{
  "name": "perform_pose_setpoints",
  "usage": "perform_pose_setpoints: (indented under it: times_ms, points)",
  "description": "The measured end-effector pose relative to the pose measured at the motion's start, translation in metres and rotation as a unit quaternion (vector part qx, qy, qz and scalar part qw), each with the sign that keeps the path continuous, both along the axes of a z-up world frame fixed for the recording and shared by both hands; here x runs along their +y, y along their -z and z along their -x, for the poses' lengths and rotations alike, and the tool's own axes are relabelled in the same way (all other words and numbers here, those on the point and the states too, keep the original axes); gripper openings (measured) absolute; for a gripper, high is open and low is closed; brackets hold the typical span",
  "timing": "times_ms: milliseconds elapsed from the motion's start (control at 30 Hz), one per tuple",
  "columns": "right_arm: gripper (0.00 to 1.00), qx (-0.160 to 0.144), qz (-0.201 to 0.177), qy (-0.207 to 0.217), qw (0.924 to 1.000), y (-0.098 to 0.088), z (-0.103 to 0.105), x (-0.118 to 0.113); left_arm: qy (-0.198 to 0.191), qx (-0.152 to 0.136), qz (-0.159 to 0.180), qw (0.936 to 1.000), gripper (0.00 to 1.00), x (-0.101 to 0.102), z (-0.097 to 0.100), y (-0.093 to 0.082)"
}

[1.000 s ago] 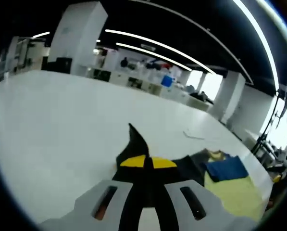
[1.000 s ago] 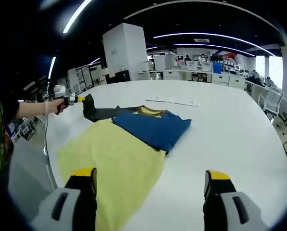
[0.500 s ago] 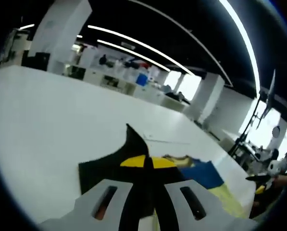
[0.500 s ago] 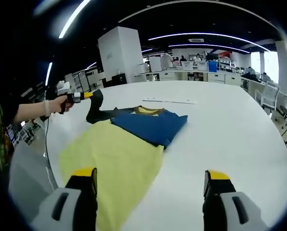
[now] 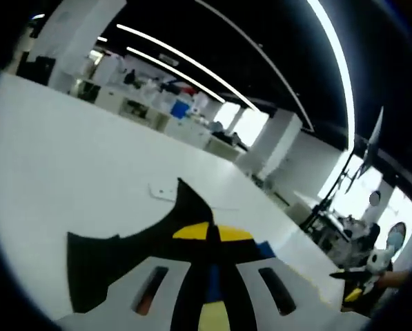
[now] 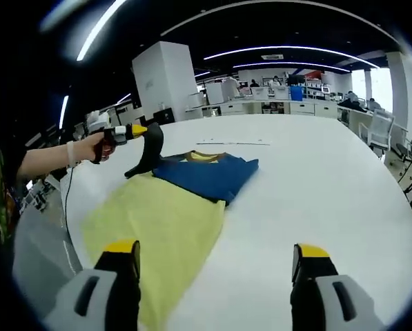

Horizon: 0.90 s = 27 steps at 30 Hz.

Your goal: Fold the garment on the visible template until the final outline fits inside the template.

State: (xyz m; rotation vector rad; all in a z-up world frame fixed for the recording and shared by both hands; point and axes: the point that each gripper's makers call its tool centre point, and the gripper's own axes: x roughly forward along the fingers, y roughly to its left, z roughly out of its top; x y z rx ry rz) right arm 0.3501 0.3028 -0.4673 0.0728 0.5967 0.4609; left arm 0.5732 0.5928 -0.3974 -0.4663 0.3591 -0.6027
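Two hand-held grippers are at work here, and only one has anything in it. My left hand-held gripper is clamped on the dark sleeve of the garment; in the left gripper view the jaws meet on that black cloth, which rises to a point just beyond the yellow tips. I hold it lifted off the table so the sleeve hangs free and can be carried across onto the blue body, which I judge to be the fold in hand.

The garment lies on the white table with its blue part overlapping the far end of the yellow template, its collar toward the far side. A good part of it sits beyond the template's edge, so the outline does not yet fit.

My right hand-held gripper has its jaws spread wide with nothing between them, hovering above the near edge of the table and the template's near corner, ready to pin or take a hem.
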Motion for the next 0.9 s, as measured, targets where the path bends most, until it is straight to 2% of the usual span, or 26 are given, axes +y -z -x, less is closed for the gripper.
perform_pose_setpoints:
  times_ms: [67, 333, 500, 600, 700, 900]
  points:
    - [0.91, 0.001, -0.001, 0.002, 1.0, 0.002, 0.001, -0.001, 0.003, 0.001, 0.015, 0.9999, 0.0, -0.01, 0.0, -0.003]
    - [0.91, 0.004, -0.007, 0.009, 0.9999, 0.007, 0.004, -0.004, 0.033, -0.009, 0.039, 0.9986, 0.0, -0.061, 0.004, -0.016]
    - [0.91, 0.005, -0.012, 0.012, 0.9999, 0.01, 0.003, -0.005, 0.051, -0.006, 0.053, 0.9973, 0.0, -0.095, 0.006, -0.015]
    - [0.91, 0.005, -0.016, 0.014, 0.9998, 0.011, 0.003, -0.007, 0.064, 0.0, 0.056, 0.9964, 0.0, -0.117, 0.008, -0.009]
    - [0.91, 0.005, -0.018, 0.016, 0.9997, 0.012, 0.004, -0.009, 0.071, 0.008, 0.055, 0.9959, 0.0, -0.13, 0.009, -0.001]
    - [0.91, 0.007, -0.022, 0.025, 0.9994, 0.014, 0.008, -0.015, 0.085, 0.04, 0.039, 0.9948, 0.0, -0.15, 0.015, 0.033]
